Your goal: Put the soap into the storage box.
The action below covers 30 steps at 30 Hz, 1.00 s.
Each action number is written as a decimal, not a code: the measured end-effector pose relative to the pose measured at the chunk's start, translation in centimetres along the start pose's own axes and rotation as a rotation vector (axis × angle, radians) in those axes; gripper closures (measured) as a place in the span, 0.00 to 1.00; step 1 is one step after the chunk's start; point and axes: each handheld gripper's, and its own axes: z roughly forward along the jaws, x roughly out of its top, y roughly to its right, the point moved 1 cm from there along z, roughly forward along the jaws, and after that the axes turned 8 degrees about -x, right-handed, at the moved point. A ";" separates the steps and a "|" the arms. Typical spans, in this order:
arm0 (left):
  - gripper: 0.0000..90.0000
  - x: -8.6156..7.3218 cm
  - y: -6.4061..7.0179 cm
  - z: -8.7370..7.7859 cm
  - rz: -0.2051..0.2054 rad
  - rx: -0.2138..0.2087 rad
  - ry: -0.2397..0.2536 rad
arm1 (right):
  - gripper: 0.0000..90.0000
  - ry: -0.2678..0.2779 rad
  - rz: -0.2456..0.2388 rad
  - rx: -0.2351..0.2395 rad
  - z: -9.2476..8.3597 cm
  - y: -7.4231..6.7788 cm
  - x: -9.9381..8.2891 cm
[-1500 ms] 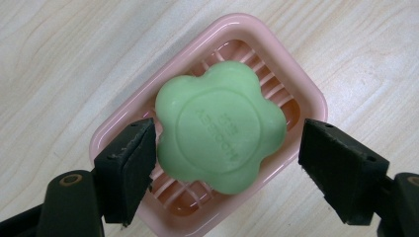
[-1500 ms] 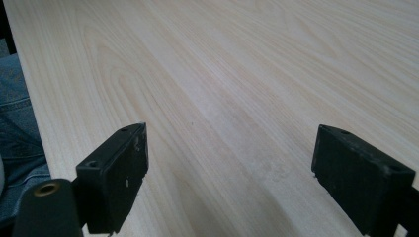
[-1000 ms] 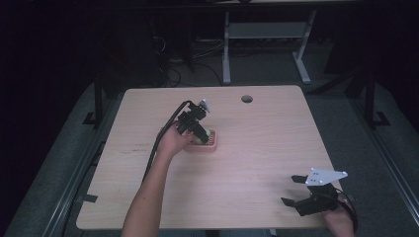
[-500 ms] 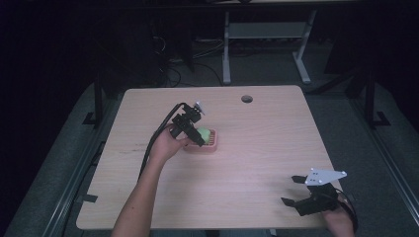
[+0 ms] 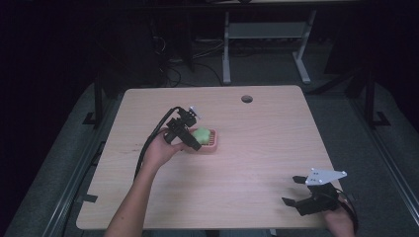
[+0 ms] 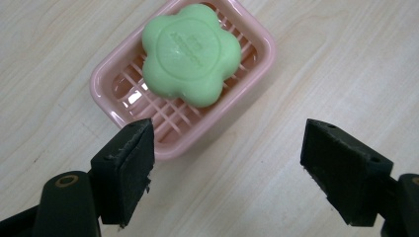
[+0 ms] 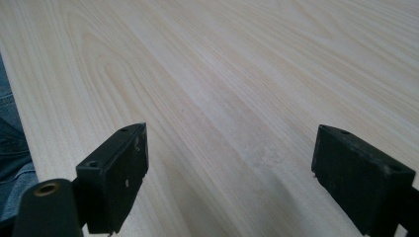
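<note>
I count one green flower-shaped bar of soap (image 6: pixel 191 54), lying flat in one pink slatted plastic soap dish (image 6: pixel 257 47); it sits toward the far end of that dish and touches nothing else. The dish stands on the pale wood-grain bench (image 5: pixel 257 148), a little left of the middle in the high view, where soap (image 5: pixel 201 134) and dish (image 5: pixel 213 144) show just beside my left claw (image 5: pixel 190 143). From the left gripper view that left claw (image 6: pixel 227 173) hangs above the near end of the dish with its two black jaws spread wide and nothing between them; one jaw is over the dish's near rim, the other over bare wood beside it. My right claw (image 5: pixel 296 192) is well apart from all this, at the near right corner of the bench, and in the right gripper view its two jaws (image 7: pixel 230 177) are likewise spread, with bare wood beneath them. One round cable hole (image 5: pixel 246 98) sits near the bench's far edge.
</note>
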 end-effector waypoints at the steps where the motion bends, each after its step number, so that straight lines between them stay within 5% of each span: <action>1: 0.23 -0.2 0.1 -0.1 -0.002 -0.001 0.005 | 0.15 -0.003 -0.001 0.000 0.0 0.0 0.0; 30: 0.23 -4.2 2.1 -0.6 0.038 -0.011 0.033 | 0.15 -0.022 -0.001 -0.008 0.2 0.2 -0.2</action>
